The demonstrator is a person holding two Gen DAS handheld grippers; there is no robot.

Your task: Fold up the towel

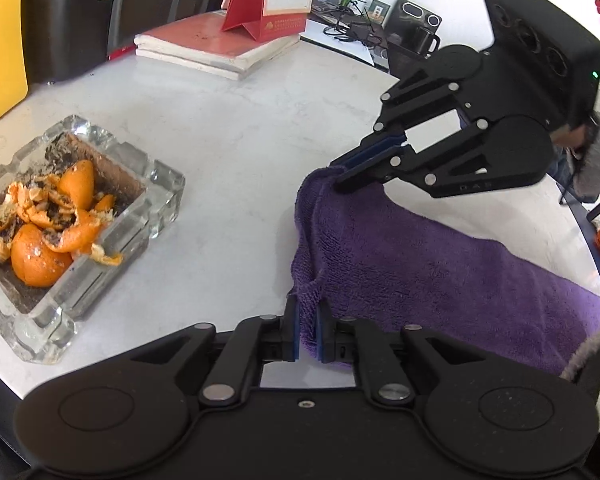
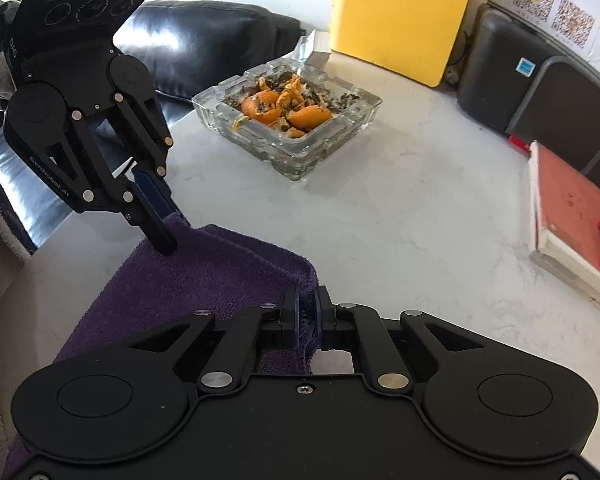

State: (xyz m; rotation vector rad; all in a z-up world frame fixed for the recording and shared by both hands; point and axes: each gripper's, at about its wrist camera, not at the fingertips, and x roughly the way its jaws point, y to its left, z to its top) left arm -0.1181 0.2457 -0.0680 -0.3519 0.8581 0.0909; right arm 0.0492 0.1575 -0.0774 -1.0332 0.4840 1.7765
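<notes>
I am holding the purple towel (image 1: pixel 420 264) by two corners of its far edge, one in each gripper. My left gripper (image 1: pixel 308 332) is pinching a bunched corner: its fingers are nearly together, only the thickness of the folded cloth parting the blue pads (image 1: pixel 296 332), and the fabric is rising out between them. My right gripper (image 2: pixel 309 322) is doing the same at the other corner, its fingers clamping tight on the hem with cloth filling the narrow gap.

From the left wrist view, I am seeing the right gripper (image 1: pixel 342 178) coming in from the right, its tips pressed on the towel's raised corner. From the right wrist view, the left gripper (image 2: pixel 168 236) is angling down from the upper left, its tips biting the towel (image 2: pixel 204 280) at its lifted edge.

The towel is lying on the white table (image 1: pixel 228 152), its gripped edge lifted slightly and the rest trailing back toward me over the table's near side. A glass ashtray (image 1: pixel 52 312) full of orange peel is sitting apart from the towel, farther out on the table.
</notes>
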